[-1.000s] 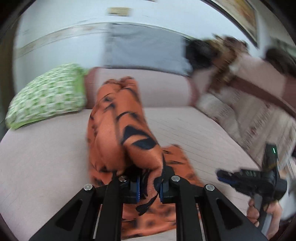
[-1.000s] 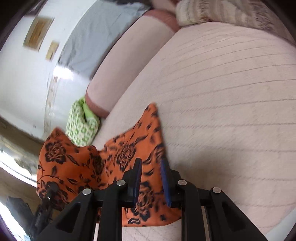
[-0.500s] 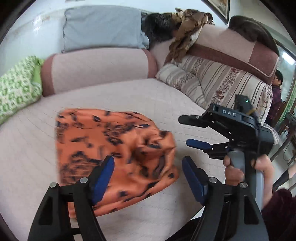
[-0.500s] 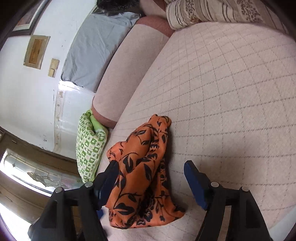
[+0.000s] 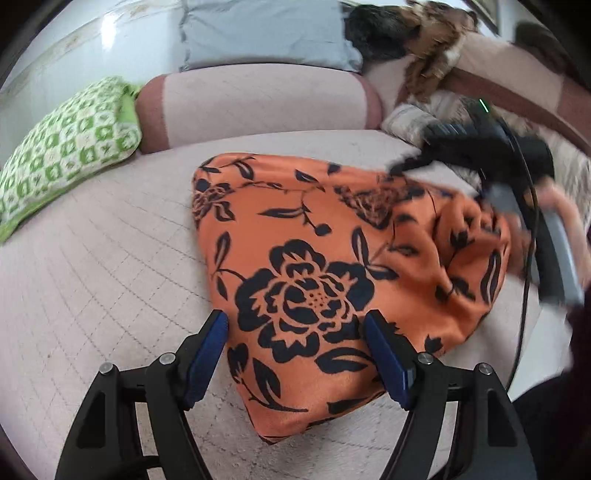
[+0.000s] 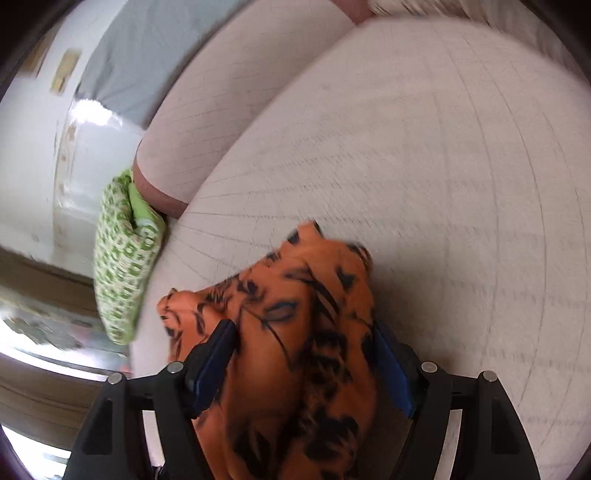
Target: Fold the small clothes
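An orange garment with black flowers (image 5: 306, 229) lies spread on the quilted pink seat (image 5: 92, 258), its right end bunched up. My left gripper (image 5: 295, 350) hangs open just above the garment's near part; its blue pads (image 5: 210, 347) stand on either side of a large flower print. In the right wrist view the bunched end of the garment (image 6: 295, 295) fills the gap of my right gripper (image 6: 303, 365), which is open, and the picture is blurred. From the left wrist view the right gripper's black body (image 5: 480, 147) shows over that end, with a hand (image 5: 557, 206) behind it.
A green-and-white pillow (image 5: 62, 147) lies at the left of the seat. A pink bolster (image 5: 258, 103) and a grey cushion (image 5: 266, 33) line the back. Dark and brown clothes (image 5: 413, 33) are heaped at the back right, above a striped cushion (image 5: 410, 118).
Both grippers went from shut on the lifted garment to open. The garment now lies on the seat. The left gripper has sunk towards it; the right has slid over its bunched end.
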